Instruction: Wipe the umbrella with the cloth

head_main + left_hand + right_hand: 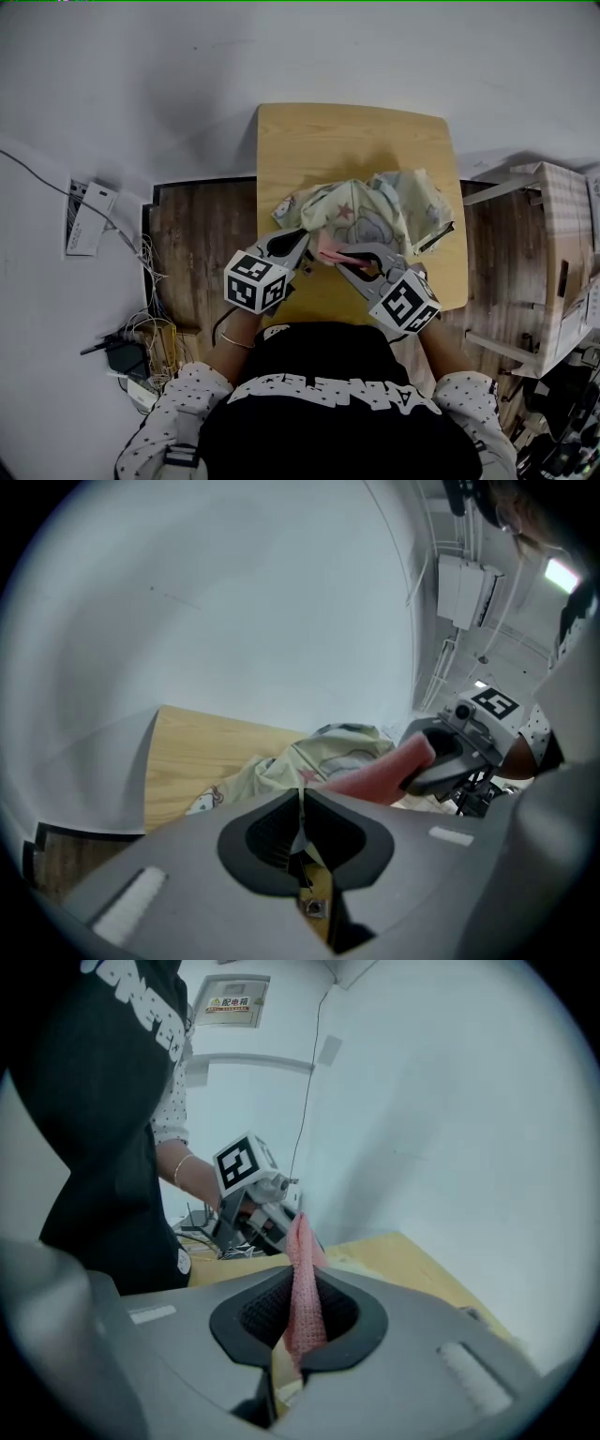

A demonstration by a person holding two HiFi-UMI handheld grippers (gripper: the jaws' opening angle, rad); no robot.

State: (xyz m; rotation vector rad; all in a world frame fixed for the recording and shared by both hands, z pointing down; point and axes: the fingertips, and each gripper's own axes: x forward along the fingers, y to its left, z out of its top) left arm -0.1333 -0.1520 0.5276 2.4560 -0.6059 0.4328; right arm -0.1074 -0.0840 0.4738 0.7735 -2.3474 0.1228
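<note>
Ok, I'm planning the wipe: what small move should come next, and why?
Probably sweep the pink cloth in the right gripper across the umbrella canopy: those jaws are clamped on the cloth, and the left gripper pinches the umbrella's fabric edge.

Soft, even indoor light, fairly bright; a lamp (561, 574) glares beyond and to the right of the left gripper (300, 791); a faint shadow lies on the counter (309, 141) beyond both grippers; gripper views are fisheye circles with black corners and bowed walls; left and right gripper (302, 1269) bodies blur near the lens; the dark shirt (337, 375) lacks detail.
</note>
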